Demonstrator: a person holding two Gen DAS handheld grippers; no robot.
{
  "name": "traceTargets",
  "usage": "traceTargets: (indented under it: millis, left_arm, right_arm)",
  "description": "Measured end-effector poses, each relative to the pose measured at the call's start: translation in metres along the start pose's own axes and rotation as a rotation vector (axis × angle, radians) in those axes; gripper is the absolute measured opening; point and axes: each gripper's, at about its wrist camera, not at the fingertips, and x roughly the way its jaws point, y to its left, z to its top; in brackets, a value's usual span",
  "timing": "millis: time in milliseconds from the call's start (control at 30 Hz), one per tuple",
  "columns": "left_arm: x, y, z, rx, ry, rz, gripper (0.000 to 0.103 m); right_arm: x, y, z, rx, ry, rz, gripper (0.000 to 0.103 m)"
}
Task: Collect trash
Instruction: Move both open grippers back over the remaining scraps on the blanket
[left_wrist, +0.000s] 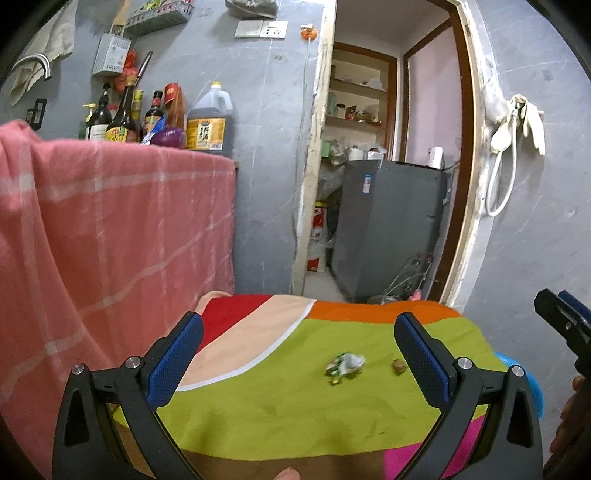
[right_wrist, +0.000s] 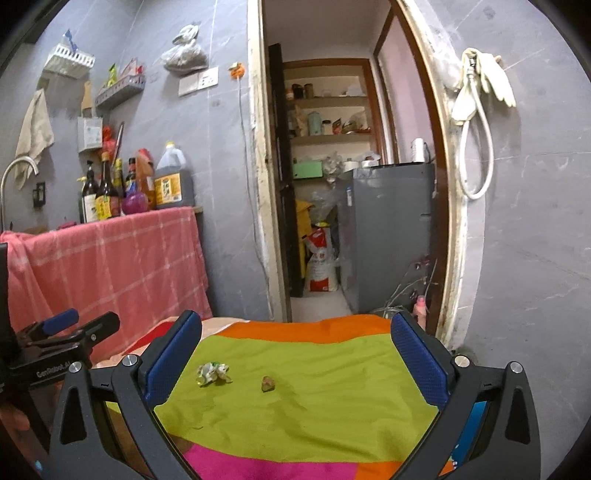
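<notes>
Currently the crumpled wrapper lies long axis three-to-nine o'clock on the green cloth, a brown scrap beside it at three. Both the left gripper and right gripper hover level above, jaws spread wide, grasping nothing.

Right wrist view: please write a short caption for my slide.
Open right tool above a colourful cloth bearing a crumpled wrapper and a small brown scrap.
</notes>
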Motion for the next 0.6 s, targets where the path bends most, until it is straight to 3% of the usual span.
traceTargets:
  millis: [267,600]
  left_arm:
    - [0.018,0.015,-0.02,0.019,0.025,-0.016,0.101]
    - [0.033,0.02,-0.031,0.056,0.026,-0.11,0.101]
  right_arm:
    - [0.032,0.006,-0.016,-0.025,0.065,0.017,0.103]
    - [0.072,0.011,-0.034,-0.064,0.157,0.028,0.103]
